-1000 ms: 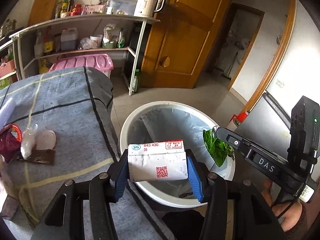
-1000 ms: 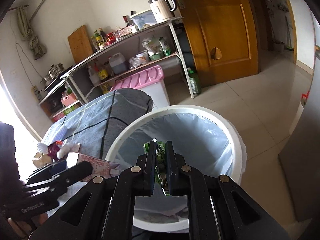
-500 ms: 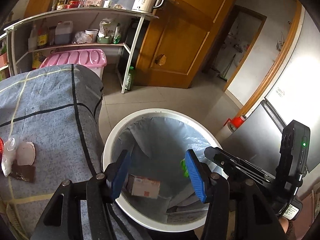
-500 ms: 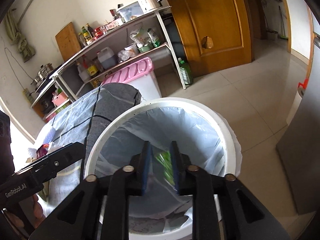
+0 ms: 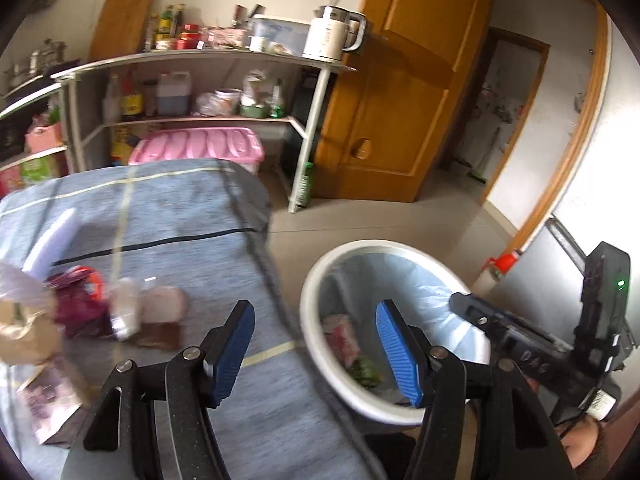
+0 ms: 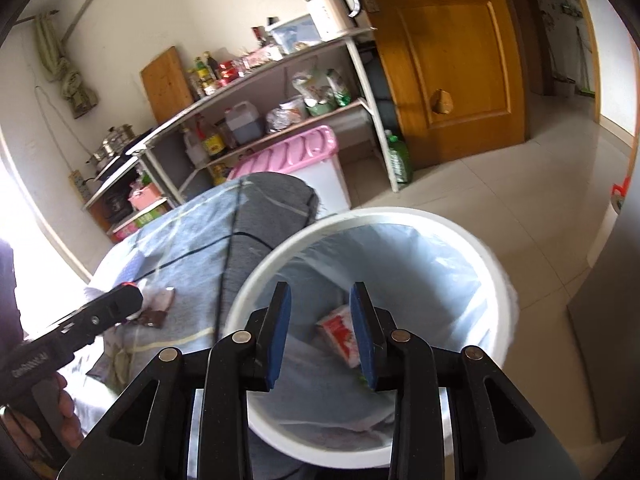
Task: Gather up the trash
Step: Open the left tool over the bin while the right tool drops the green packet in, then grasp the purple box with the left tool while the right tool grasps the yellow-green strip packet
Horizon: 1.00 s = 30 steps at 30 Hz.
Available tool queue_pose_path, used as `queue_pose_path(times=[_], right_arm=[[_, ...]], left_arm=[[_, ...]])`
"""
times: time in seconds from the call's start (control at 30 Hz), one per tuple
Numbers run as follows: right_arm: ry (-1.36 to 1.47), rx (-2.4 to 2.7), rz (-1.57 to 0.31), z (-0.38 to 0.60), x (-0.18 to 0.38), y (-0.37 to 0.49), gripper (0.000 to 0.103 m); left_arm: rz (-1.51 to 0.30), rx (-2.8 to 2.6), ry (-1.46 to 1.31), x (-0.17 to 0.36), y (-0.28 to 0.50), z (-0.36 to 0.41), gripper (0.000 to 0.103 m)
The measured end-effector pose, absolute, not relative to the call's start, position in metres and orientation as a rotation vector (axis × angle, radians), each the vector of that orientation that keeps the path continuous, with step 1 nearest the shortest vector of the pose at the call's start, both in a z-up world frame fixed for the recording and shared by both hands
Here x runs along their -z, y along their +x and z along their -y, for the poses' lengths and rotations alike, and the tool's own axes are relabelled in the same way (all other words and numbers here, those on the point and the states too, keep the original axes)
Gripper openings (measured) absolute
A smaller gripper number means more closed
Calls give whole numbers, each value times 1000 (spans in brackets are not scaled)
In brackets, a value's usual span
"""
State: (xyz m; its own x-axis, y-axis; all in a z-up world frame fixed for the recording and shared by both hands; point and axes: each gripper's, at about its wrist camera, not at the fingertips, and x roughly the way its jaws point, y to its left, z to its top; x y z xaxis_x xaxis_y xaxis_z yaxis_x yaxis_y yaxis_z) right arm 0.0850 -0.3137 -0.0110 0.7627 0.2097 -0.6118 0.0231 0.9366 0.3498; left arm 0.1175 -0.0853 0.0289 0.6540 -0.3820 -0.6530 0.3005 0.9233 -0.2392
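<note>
Both claws spread, empty — left claw (image 5: pixel 316 350), right claw (image 6: pixel 320 332). Carton (image 6: pixel 340 330) lies inside the white lined bin (image 6: pixel 496 264). Next: approach the crumpled wrappers (image 5: pixel 116 308) on the blue-clothed bench (image 5: pixel 180 216) low — pinch one item only.

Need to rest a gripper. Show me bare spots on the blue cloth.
Bare: the cloth from its dark stripe back to the pink box, and between the wrappers and bin. The left edge is crowded.
</note>
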Motion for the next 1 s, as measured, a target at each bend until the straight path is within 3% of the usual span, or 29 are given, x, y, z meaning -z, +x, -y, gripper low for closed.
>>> queue_pose_path(times=[0.03,0.47,1.0], right_arm=[[348,-123,-699,306,9,85,41],[180,-407,-762,170,18,103,42],[93,-727,-919,73,53,94,42]], left_arm=[[-767,369,-127,-29,112,74,63],[-765,75,-186,-12,71,-69,70],[-847,98,-237,29,81,-129,74]])
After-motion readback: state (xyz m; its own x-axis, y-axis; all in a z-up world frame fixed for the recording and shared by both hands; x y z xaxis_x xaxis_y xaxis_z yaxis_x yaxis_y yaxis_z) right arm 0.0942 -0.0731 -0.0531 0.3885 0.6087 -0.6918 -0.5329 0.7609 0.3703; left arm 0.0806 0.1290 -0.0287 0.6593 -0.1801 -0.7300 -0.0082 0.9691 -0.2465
